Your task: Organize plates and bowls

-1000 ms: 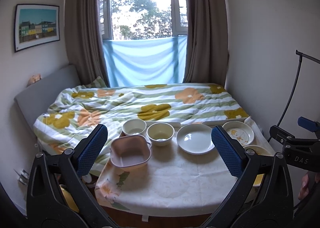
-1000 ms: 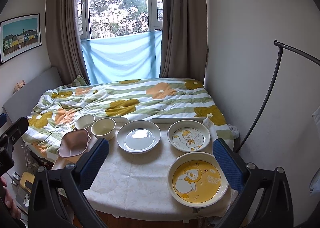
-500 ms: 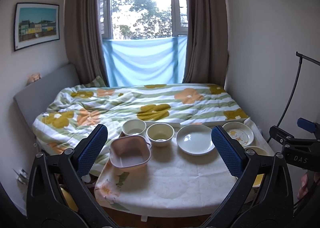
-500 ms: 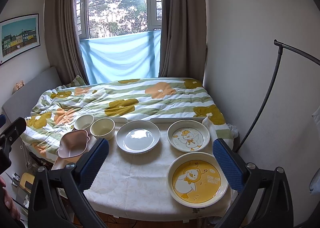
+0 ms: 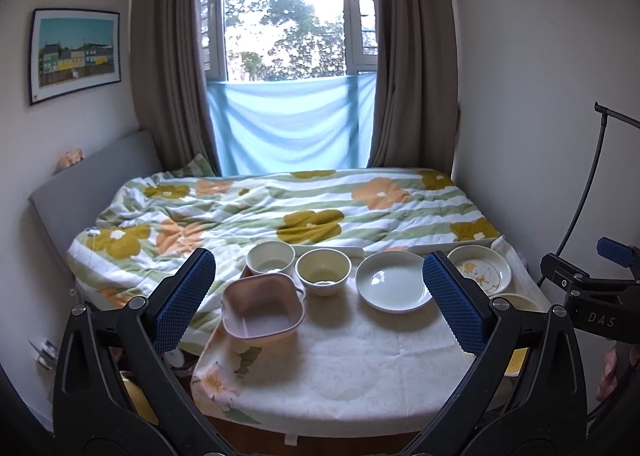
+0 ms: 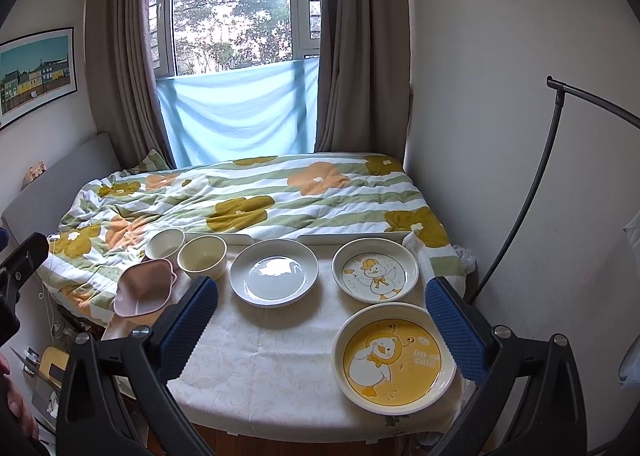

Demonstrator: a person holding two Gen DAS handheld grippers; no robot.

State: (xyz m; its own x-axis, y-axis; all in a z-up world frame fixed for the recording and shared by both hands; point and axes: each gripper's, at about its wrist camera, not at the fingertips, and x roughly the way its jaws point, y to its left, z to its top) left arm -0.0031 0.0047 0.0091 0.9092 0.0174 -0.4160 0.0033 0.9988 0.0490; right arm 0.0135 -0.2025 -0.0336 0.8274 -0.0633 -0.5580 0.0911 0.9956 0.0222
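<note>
On the cloth-covered table [image 5: 332, 368] stand a pink square bowl [image 5: 262, 310], a white bowl [image 5: 271, 258], a cream bowl [image 5: 323, 270], a plain white plate [image 5: 394, 286] and a white duck plate [image 5: 480, 270]. The right wrist view adds a yellow duck plate [image 6: 394, 362] at the front right, behind it the white duck plate [image 6: 375, 268], the plain plate [image 6: 274, 272], the cream bowl [image 6: 202, 256], the white bowl [image 6: 165, 243] and the pink bowl [image 6: 144, 288]. My left gripper [image 5: 318, 302] hangs open above the table's near side. My right gripper [image 6: 322, 330] is open too, holding nothing.
A bed with a flowered quilt [image 5: 280, 212] lies directly behind the table, under a curtained window [image 5: 292, 16]. A black stand pole [image 6: 532, 184] curves along the right wall. The right gripper's body [image 5: 588, 296] shows at the left view's right edge.
</note>
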